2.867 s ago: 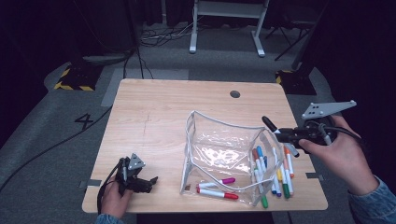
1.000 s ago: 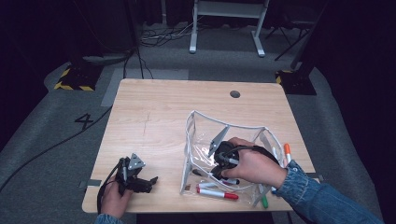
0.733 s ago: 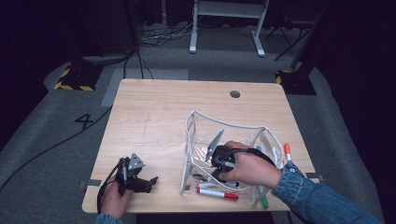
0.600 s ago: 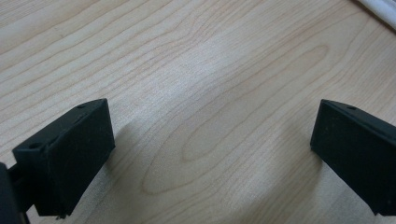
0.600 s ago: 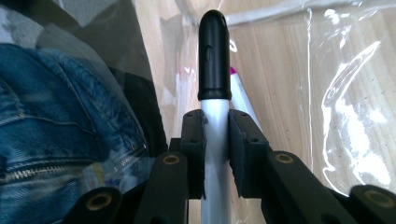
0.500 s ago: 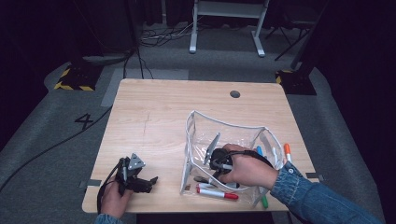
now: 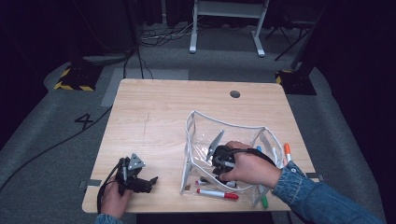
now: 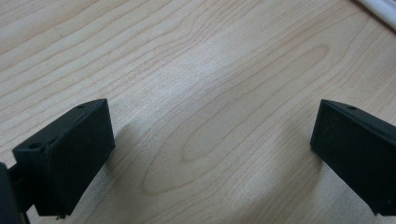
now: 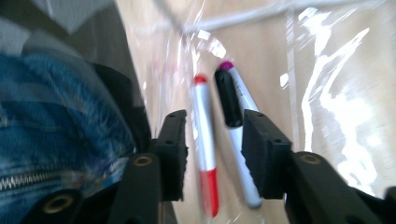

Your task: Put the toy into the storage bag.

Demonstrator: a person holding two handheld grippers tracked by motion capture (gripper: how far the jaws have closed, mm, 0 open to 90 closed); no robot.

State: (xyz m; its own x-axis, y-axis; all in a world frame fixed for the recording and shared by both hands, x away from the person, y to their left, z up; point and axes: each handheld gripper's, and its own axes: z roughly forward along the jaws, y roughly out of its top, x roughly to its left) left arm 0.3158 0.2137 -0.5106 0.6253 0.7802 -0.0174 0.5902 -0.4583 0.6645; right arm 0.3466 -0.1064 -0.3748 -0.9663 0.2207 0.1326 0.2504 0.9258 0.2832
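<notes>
- Your right gripper (image 7: 215, 164) reaches inside the clear pouch (image 7: 243, 135) near the tabletop's (image 7: 159, 116) front edge; its fingers have just been opening, pressing on nothing.
- In the pouch lie a red-capped marker (image 9: 204, 140) and a purple-capped marker (image 9: 240, 135), side by side, long axes running away from your fingers.
- Your left gripper (image 7: 145, 181) rests on the tabletop, fingers spread wide, empty.

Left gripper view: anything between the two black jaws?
No: the left gripper stands open, with bare light wooden table between its jaws.

Red marker (image 9: 204, 140), black-capped marker (image 9: 229, 99) flat inside clear pouch (image 7: 203, 123).
</notes>
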